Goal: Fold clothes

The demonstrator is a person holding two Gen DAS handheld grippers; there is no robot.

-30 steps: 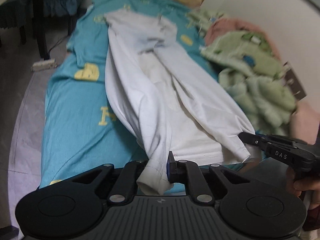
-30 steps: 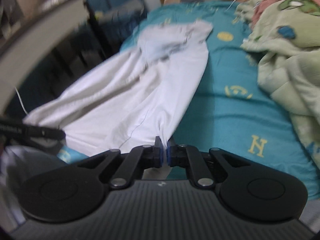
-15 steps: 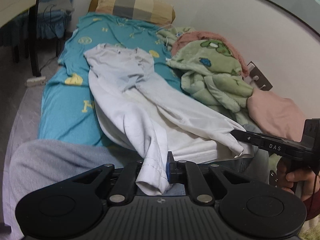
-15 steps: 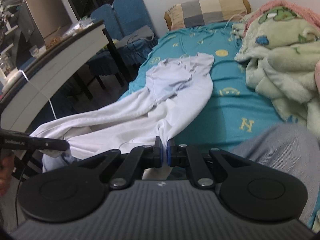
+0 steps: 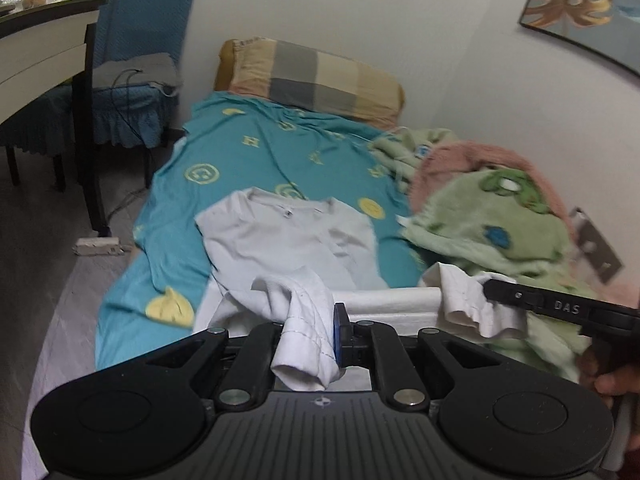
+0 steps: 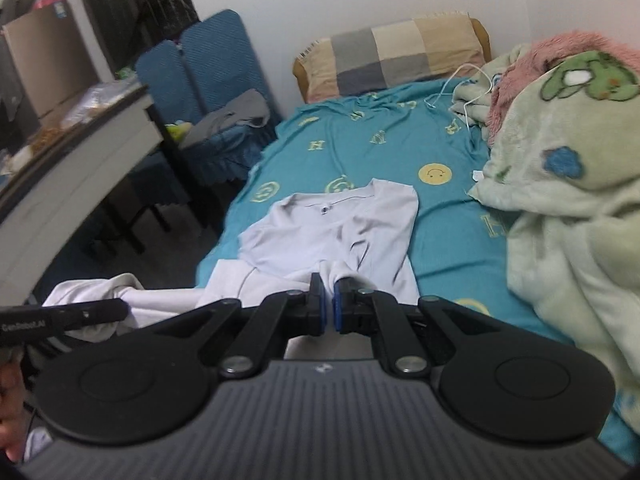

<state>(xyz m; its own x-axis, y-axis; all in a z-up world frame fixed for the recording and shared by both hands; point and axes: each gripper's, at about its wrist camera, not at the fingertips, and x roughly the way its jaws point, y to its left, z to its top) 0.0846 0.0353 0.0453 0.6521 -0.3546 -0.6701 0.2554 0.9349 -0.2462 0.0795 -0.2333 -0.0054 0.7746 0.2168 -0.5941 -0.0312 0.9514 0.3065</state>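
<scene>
A white long-sleeved shirt (image 5: pixel 288 240) lies on the teal bedsheet (image 5: pixel 256 156), collar toward the pillow; it also shows in the right wrist view (image 6: pixel 332 232). My left gripper (image 5: pixel 308 332) is shut on a bunched lower corner of the shirt. My right gripper (image 6: pixel 327 308) is shut on the other lower corner. Both hold the hem lifted above the bed's near end, the hem stretched between them. The right gripper (image 5: pixel 520 300) shows at the right of the left wrist view, the left gripper (image 6: pixel 80 312) at the left of the right wrist view.
A green and pink fleece blanket (image 6: pixel 568 184) is heaped along the bed's right side by the wall. A checked pillow (image 5: pixel 316 80) lies at the head. A desk (image 6: pixel 68 164) and blue chairs (image 5: pixel 140 40) stand left of the bed. A power strip (image 5: pixel 98 246) lies on the floor.
Both grippers have risen and carried the shirt's hem up and toward the collar. The shirt's lower part now lifts off the bed, and the views tilt up toward the pillow and wall.
</scene>
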